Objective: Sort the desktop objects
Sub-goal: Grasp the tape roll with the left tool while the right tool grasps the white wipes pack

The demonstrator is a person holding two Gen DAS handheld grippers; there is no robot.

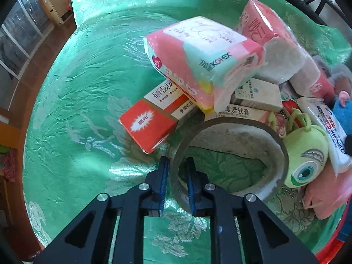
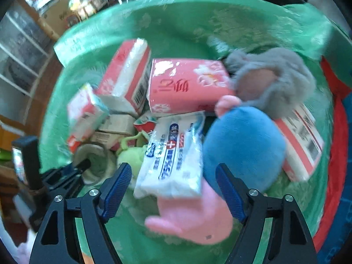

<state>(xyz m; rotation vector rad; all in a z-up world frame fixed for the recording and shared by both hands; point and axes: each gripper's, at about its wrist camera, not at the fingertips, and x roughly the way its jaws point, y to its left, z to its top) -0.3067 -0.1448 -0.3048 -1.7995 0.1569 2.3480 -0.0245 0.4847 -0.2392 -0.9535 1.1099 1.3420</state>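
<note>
Partly hidden: tape roll (image 1: 231,151) wall inside left tongs (image 1: 177,184)

I was in a crowded storeroom: cardboard boxes (image 1: 58,2) and glass cabinets (image 1: 19,41) stood behind my green worktop (image 1: 88,88).

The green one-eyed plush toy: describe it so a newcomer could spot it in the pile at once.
On the green floral tablecloth, look at the heap of packets and boxes, just right of the big grey tape roll that the left gripper pinches. The green one-eyed plush toy leans there, under the white wipes packet. It alone is lime green, with one large teal eye and a toothy grin.
</note>
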